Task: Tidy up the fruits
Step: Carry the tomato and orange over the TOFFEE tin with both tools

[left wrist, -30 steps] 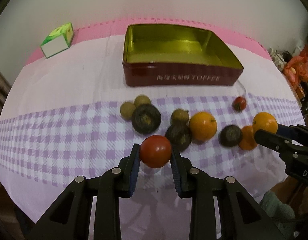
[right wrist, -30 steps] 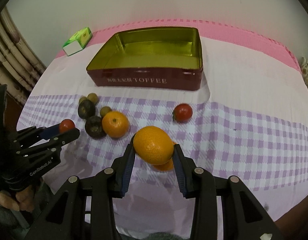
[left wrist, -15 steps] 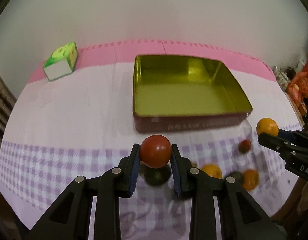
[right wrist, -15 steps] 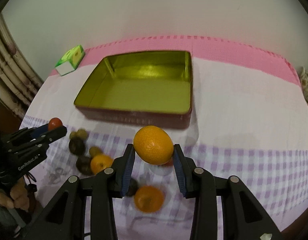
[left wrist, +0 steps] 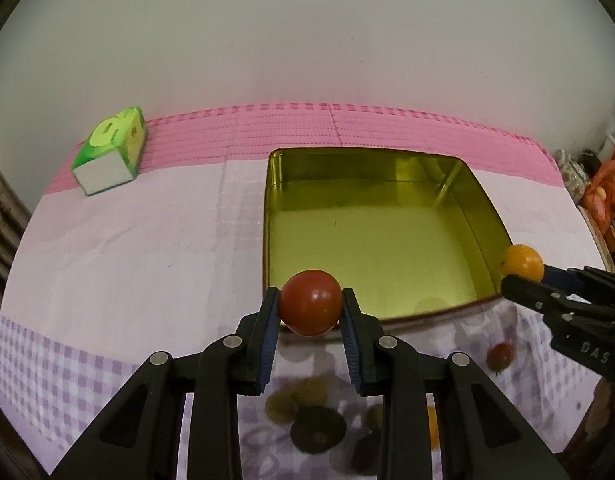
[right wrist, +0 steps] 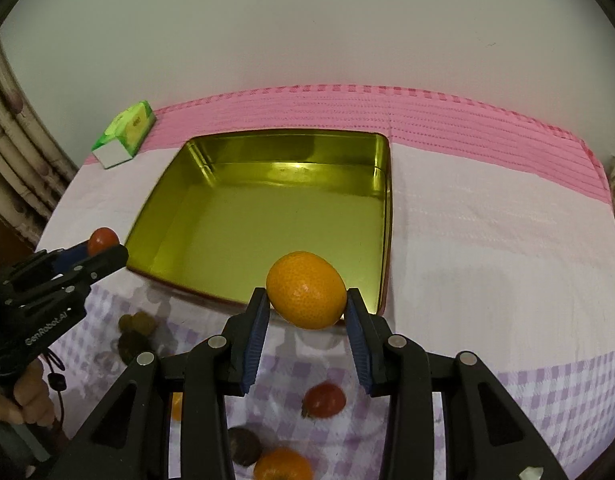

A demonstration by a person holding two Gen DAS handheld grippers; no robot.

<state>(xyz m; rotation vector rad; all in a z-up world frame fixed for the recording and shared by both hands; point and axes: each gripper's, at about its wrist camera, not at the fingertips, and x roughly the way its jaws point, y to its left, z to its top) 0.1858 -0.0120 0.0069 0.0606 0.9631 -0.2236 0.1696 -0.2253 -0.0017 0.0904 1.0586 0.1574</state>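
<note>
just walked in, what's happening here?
A person holds two grippers. The left gripper is shut on a tomato, the right gripper on an orange, both at the near edge of an empty tin. More fruit lies on the tablecloth below.

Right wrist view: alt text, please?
The right hand-held gripper holds a round orange fruit at the near edge of an empty gold-lined tin; the left hand-held gripper holds a red tomato.

Place: I am at a home table.
Signs: pink-and-lilac checked tablecloth (right wrist: pixel 487 240), toffee tin (right wrist: pixel 388 216), tissue box (left wrist: pixel 109 152), plain wall (left wrist: pixel 307 40).
</note>
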